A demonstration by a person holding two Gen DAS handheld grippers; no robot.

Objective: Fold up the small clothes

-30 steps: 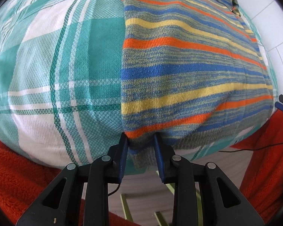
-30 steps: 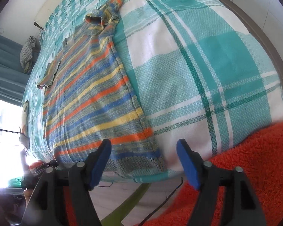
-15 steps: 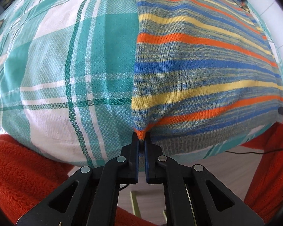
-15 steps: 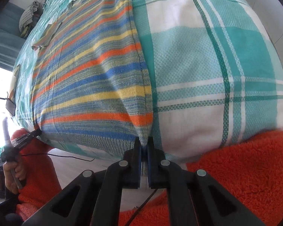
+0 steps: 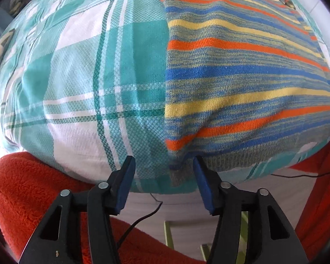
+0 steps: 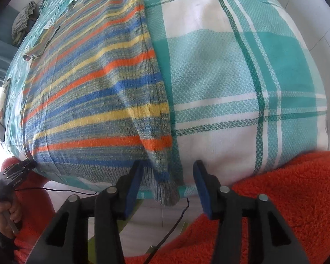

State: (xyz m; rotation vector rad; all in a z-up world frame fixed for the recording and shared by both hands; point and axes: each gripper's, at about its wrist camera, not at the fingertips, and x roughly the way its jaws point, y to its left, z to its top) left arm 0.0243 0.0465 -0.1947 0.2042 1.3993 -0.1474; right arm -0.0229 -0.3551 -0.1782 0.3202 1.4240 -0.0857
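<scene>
A knitted sweater (image 5: 242, 83) striped in blue, orange and yellow lies flat on a teal plaid bedsheet (image 5: 81, 83), its ribbed hem over the bed's near edge. In the left wrist view, my left gripper (image 5: 163, 165) hovers at the hem's left corner (image 5: 179, 173). Its jaws are opening and the corner hangs loosely between them, unpinched. In the right wrist view, my right gripper (image 6: 167, 167) is at the hem's right corner (image 6: 165, 189). Its jaws are opening too, with the drooping corner between them and clear of the pads.
Red fleece sleeves (image 6: 275, 198) frame both views. A black cable (image 5: 143, 215) and green chair legs (image 5: 168, 233) lie below the bed edge. A crumpled garment (image 6: 22, 26) sits far up the bed. A hand (image 6: 6, 211) holds the other gripper at left.
Half a second ago both grippers were pinched shut on the hem corners. Now both sets of jaws stand apart and the corners hang loose. The left has drawn back slightly.
</scene>
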